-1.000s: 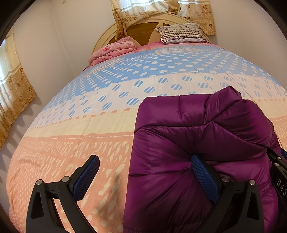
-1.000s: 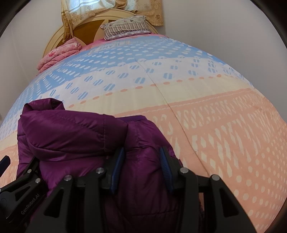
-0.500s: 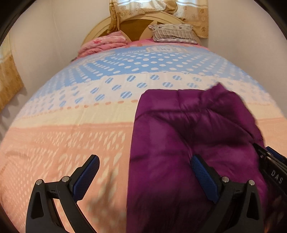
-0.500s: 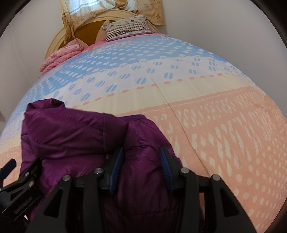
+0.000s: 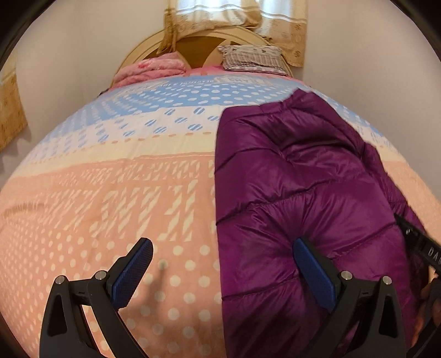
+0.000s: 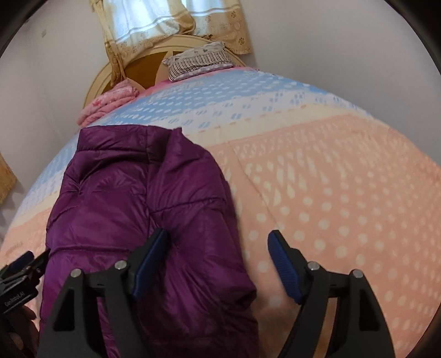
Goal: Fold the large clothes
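Observation:
A purple quilted puffer jacket (image 5: 303, 192) lies folded into a long narrow shape on the bed's patterned blanket (image 5: 124, 179). It also shows in the right wrist view (image 6: 137, 198). My left gripper (image 5: 220, 267) is open over the jacket's left edge, its right finger resting on the jacket. My right gripper (image 6: 217, 261) is open over the jacket's right edge, its left finger on the fabric. Neither holds anything.
The blanket (image 6: 330, 179) covers the whole bed, peach near me and blue farther away. A striped pillow (image 5: 252, 57) and a folded pink quilt (image 5: 151, 68) lie at the headboard. Curtains (image 6: 165, 24) hang behind it. Walls stand on both sides.
My right gripper has opened and let go of the jacket. The jacket has flattened and stretched out along the bed. Both grippers have pulled back and risen a little.

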`<control>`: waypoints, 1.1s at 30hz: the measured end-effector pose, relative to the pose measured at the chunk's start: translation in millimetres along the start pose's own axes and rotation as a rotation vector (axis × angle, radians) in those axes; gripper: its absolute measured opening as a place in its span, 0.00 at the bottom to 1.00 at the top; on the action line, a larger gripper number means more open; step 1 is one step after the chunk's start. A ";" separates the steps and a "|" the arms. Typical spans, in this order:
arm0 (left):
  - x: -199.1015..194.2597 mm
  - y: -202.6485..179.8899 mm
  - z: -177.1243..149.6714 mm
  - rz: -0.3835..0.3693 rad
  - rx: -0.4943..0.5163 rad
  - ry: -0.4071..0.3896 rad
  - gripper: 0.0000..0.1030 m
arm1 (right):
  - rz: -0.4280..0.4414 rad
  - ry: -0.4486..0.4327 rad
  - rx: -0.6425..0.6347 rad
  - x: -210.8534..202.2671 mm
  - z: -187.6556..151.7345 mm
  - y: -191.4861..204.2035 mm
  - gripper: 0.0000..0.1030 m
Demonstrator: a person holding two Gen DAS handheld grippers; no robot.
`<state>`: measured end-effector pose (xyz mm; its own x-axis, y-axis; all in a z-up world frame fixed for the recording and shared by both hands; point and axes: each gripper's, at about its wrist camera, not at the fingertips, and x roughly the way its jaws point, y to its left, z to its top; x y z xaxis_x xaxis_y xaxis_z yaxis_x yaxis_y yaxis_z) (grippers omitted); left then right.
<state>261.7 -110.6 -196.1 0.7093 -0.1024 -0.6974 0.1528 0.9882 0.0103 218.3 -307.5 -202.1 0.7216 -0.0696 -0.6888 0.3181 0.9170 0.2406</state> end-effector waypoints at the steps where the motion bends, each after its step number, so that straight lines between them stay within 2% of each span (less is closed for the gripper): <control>1: -0.5 -1.4 -1.4 0.003 0.016 -0.005 0.99 | 0.010 0.010 0.002 0.8 0.9 -0.2 0.76; 7: 2.7 -6.7 -4.4 -0.020 0.026 -0.002 0.99 | 0.054 0.055 -0.017 9.0 2.1 2.3 0.74; 8: 2.3 -8.5 -4.7 -0.020 0.034 -0.004 0.99 | 0.061 0.057 -0.024 9.3 2.0 3.5 0.72; 10: 3.3 -12.1 -4.4 -0.039 0.047 0.003 0.99 | 0.090 0.065 -0.042 9.3 0.8 6.7 0.61; 16: 6.8 -10.5 -2.7 -0.094 0.053 0.014 0.95 | 0.142 0.082 -0.041 9.6 -0.9 3.9 0.52; 19: 4.6 -13.8 -3.4 -0.129 0.073 0.006 0.81 | 0.145 0.079 -0.051 8.3 -2.0 5.1 0.48; 21: 0.0 -21.1 -5.5 -0.155 0.098 -0.005 0.65 | 0.143 0.077 -0.062 7.4 -2.7 7.4 0.45; 25: -4.5 -30.2 -6.9 -0.145 0.129 -0.020 0.58 | 0.147 0.068 -0.077 4.6 -4.6 11.6 0.38; 28: -9.6 -34.3 -8.3 -0.132 0.170 -0.044 0.49 | 0.148 0.057 -0.092 3.2 -5.1 14.5 0.32; 30: -17.0 -39.9 -9.7 -0.103 0.214 -0.067 0.35 | 0.155 0.037 -0.107 -1.2 -6.4 17.8 0.28; 33: -30.3 -41.9 -6.5 -0.083 0.230 -0.100 0.26 | 0.178 0.007 -0.106 -9.7 -9.2 18.3 0.23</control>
<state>229.3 -148.1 -180.2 0.7508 -0.2042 -0.6282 0.3579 0.9251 0.1270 211.4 -286.4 -197.3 0.7562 0.0992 -0.6467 0.1197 0.9508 0.2858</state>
